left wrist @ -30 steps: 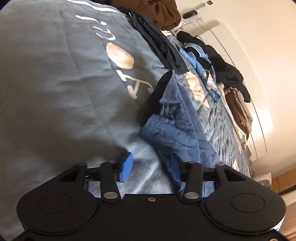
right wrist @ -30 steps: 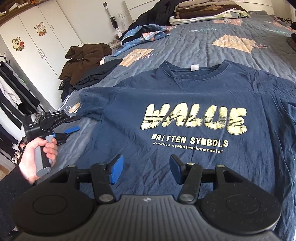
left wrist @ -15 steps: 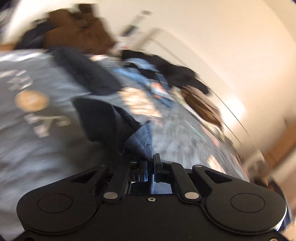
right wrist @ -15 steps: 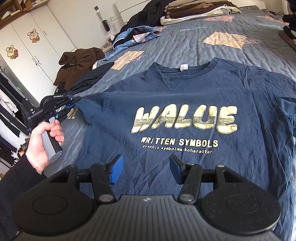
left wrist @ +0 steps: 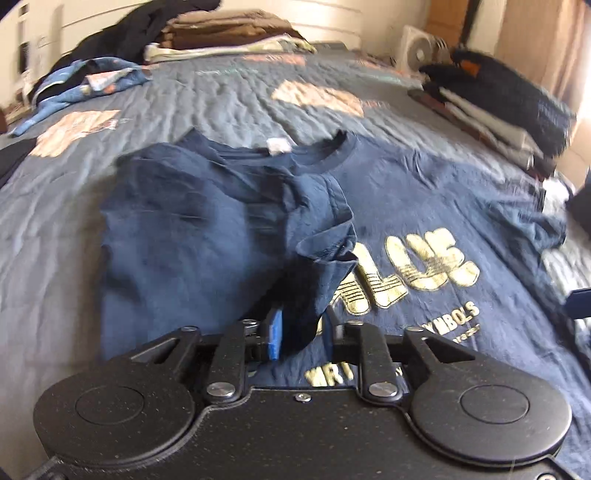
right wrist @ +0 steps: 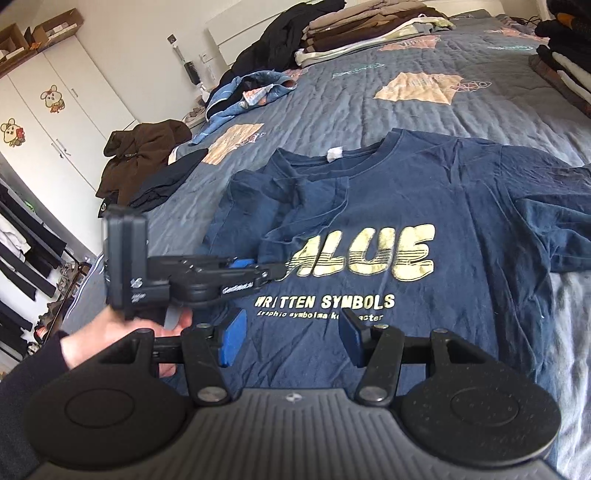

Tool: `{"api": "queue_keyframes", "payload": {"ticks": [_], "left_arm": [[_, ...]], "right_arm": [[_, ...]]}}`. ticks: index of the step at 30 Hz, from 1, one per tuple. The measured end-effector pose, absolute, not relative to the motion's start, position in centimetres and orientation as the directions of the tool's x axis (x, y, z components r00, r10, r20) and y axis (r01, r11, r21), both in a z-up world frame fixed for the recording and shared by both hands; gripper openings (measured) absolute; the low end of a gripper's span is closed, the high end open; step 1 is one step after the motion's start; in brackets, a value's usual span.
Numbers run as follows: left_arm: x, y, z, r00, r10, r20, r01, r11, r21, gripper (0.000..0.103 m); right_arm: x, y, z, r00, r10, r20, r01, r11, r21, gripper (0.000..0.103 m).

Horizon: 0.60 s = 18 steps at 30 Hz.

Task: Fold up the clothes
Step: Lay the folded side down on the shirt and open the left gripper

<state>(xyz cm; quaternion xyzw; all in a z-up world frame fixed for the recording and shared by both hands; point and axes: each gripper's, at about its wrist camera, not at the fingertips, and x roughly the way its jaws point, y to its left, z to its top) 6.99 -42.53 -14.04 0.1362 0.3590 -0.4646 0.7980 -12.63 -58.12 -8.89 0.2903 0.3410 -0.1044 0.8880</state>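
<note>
the left gripper [left wrist: 300,334] sits low over the chest of the navy shirt [left wrist: 461,206], its jaws opening, with the sleeve [left wrist: 325,236] hanging slack between them; the blue pad [left wrist: 275,334] looks clear of the cloth, so i judge the sleeve is being let go rather than gripped. just ahead of that gripper the sleeve lies rumpled across the print, hiding the first letters, and the shoulder beyond it is turned in toward the collar [left wrist: 317,157]. the fold is loose and bunched, not flat.

the right gripper [right wrist: 290,336] hovers nearer the hem, jaws parted and empty, nothing between the pads. beside it to the left is the hand [right wrist: 110,336] on the other tool. off to its right the other sleeve [right wrist: 565,218] is spread flat on the bed [right wrist: 369,107].

so one sleeve is brought in, roughly; left to do, by my reading: smooth it, bring in the far sleeve, then fold the body up from the hem. far ahead of both grippers, folded stacks [right wrist: 362,33] sit at the bed's head, and unfolded clothes [right wrist: 255,88] wait to the left.
</note>
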Motion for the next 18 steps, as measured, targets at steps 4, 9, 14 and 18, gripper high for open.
{"api": "queue_keyframes", "payload": {"ticks": [4,9,14,18], "left_arm": [[5.8,-38.3,-11.6,0.470,-0.620,-0.628,0.807,0.591,0.021,0.060],[5.2,-37.3,-12.5,0.640,-0.498,-0.585,0.755,0.548,0.360,0.060],[3.3,-39.5,-14.6,0.653,-0.522,-0.549,0.755,0.398,0.521,0.060],[1.4,-41.0,-16.6,0.686,-0.544,-0.483,0.691,0.281,0.666,0.057]], "right_arm": [[-12.9,-58.6,-8.9,0.750,0.006,-0.661,0.393,0.800,0.453,0.054],[-12.5,-58.2,-8.9,0.750,0.012,-0.662,0.384,0.806,0.450,0.054],[-11.8,-57.2,-9.0,0.743,0.027,-0.669,0.363,0.823,0.436,0.054],[-11.5,-56.8,-9.4,0.730,0.034,-0.682,0.360,0.830,0.426,0.054]]}}
